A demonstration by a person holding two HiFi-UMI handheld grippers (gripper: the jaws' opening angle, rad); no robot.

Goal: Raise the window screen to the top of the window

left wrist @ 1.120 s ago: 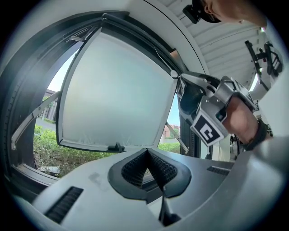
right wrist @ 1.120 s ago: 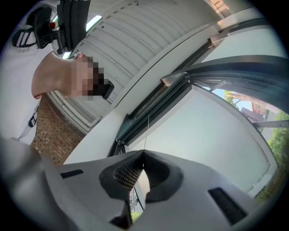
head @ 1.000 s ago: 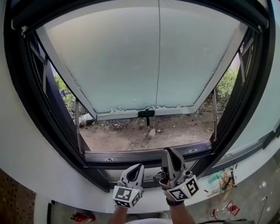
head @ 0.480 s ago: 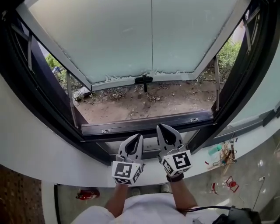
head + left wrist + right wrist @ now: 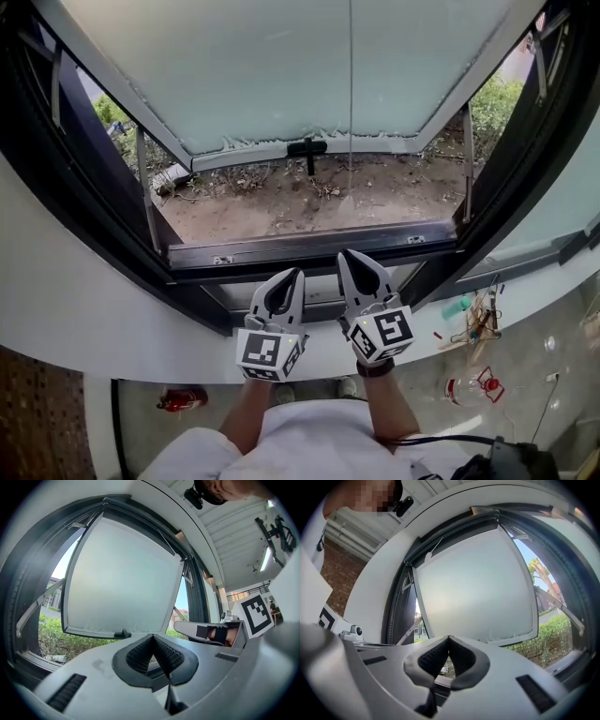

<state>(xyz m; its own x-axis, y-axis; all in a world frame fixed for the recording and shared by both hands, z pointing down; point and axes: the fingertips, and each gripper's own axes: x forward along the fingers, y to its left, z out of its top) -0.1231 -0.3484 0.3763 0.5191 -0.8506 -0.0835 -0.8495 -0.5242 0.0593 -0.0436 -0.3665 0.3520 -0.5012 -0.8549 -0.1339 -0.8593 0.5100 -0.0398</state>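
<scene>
The left gripper (image 5: 152,637) has its ribbed pads pressed together with nothing between them, and the right gripper (image 5: 449,639) is likewise closed and empty. In the head view the left gripper (image 5: 292,275) and right gripper (image 5: 349,256) are held side by side, near each other, and point at the window over the white sill (image 5: 94,309), their tips by the dark lower frame rail (image 5: 309,251). Beyond the rail lies bare ground (image 5: 309,202). Above it the frosted sash (image 5: 281,66) is swung outward, with a black handle (image 5: 308,148) on its lower edge. A thin cord (image 5: 351,112) hangs down in front of the pane. The window screen (image 5: 457,528) appears as a dark band along the top of the frame; its mesh cannot be made out.
</scene>
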